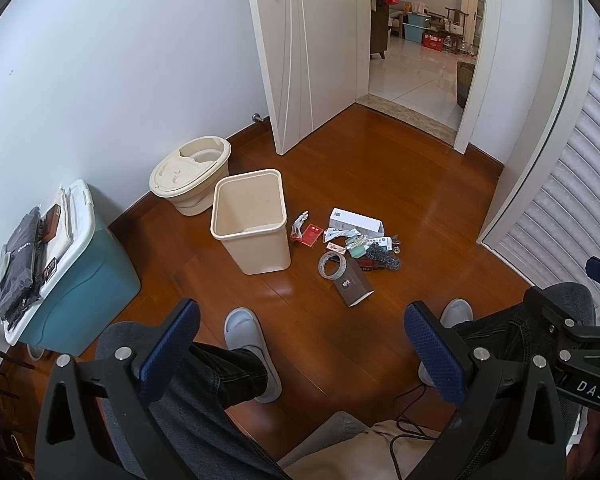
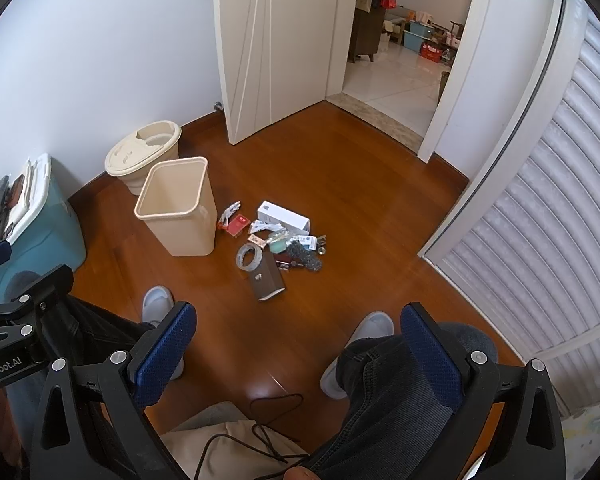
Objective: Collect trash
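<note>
I have the wooden floor spread out below me, with a teal storage box against the wall at my far left and a round cream lidded bucket standing behind the trash bin. The cream trash bin stands upright and open, just left of the litter, and from here I see nothing inside it. The trash pile lies on the floor beside the bin, well ahead of both grippers: a white carton at its back, a grey-brown box lying nearest to me, a roll of tape touching that box, a dark crumpled mass on the right, and a small red packet close to the bin's base. The smaller scraps in the middle are too tangled for me to name, possibly wrappers. My left gripper hangs above my knees with its blue fingers spread wide and nothing between them. My right gripper is the same, fingers apart and empty, high above the floor.
</note>
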A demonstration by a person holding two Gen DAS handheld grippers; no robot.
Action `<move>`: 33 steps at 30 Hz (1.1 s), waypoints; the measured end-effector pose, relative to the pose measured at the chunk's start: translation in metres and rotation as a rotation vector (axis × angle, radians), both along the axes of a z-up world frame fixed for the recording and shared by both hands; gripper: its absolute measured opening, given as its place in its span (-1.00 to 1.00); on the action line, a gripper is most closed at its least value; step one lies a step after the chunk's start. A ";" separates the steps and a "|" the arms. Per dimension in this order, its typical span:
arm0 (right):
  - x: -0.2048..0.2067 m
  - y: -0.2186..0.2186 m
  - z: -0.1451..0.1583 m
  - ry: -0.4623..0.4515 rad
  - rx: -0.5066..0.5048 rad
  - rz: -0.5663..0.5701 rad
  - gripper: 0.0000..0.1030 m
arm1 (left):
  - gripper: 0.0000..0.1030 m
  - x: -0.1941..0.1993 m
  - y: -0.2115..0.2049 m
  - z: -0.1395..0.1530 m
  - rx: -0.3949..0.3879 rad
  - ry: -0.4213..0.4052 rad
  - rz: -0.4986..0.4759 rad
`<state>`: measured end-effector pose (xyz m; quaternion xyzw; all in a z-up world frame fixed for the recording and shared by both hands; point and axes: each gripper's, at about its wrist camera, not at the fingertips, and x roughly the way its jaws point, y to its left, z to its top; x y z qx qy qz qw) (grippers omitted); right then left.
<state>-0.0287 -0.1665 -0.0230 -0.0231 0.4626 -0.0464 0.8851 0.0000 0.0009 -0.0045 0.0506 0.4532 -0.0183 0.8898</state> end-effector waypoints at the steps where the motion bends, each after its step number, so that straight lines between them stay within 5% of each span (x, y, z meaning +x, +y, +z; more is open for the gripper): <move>1: 0.001 -0.001 -0.001 0.002 0.003 -0.003 1.00 | 1.00 0.000 0.000 0.000 -0.001 0.000 -0.001; 33: 0.002 0.000 -0.005 0.007 0.003 -0.002 1.00 | 1.00 -0.004 -0.004 -0.009 -0.002 0.006 0.003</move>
